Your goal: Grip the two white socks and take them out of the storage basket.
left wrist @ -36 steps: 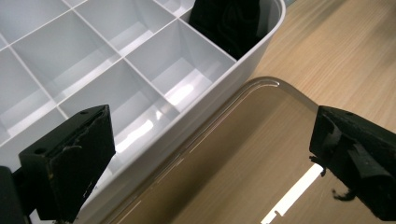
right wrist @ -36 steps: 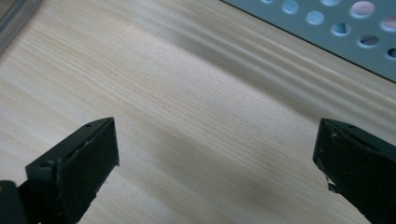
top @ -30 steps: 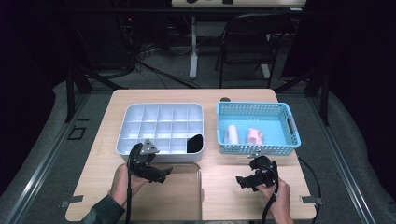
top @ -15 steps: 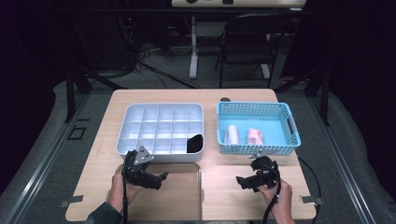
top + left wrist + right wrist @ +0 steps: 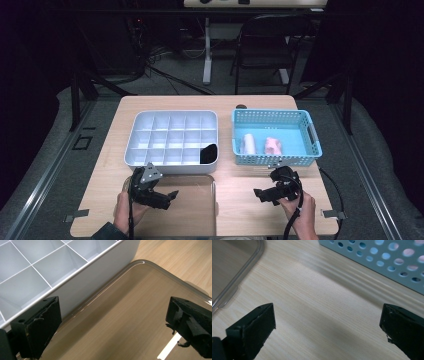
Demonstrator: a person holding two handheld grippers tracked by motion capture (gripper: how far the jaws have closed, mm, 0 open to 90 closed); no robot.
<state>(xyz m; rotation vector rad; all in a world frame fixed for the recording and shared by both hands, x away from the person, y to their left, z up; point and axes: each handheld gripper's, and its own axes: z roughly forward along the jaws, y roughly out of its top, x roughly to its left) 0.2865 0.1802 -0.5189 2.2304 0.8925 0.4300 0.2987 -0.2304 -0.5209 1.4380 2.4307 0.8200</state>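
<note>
A white compartment organizer (image 5: 172, 136) stands at the table's left middle, with a black object (image 5: 208, 153) in its front right cell. In front of it lies a clear flat lid (image 5: 192, 205). My left gripper (image 5: 165, 199) hovers open over that lid, near the organizer's front wall (image 5: 100, 272); the lid (image 5: 130, 315) spreads between its jaws. A blue perforated basket (image 5: 275, 137) at the right holds a white roll (image 5: 248, 144) and a pink item (image 5: 272, 146). My right gripper (image 5: 264, 194) stands open over bare wood in front of the basket (image 5: 387, 262).
The lid's corner (image 5: 234, 272) reaches into the right gripper view at the left. A folding chair (image 5: 265, 45) and desk legs stand beyond the table's far edge. Bare wood (image 5: 250, 210) lies between the lid and the right hand.
My left gripper has drawn back from the organizer's front edge toward the near side and now sits lower over the lid. The right gripper has barely moved.
</note>
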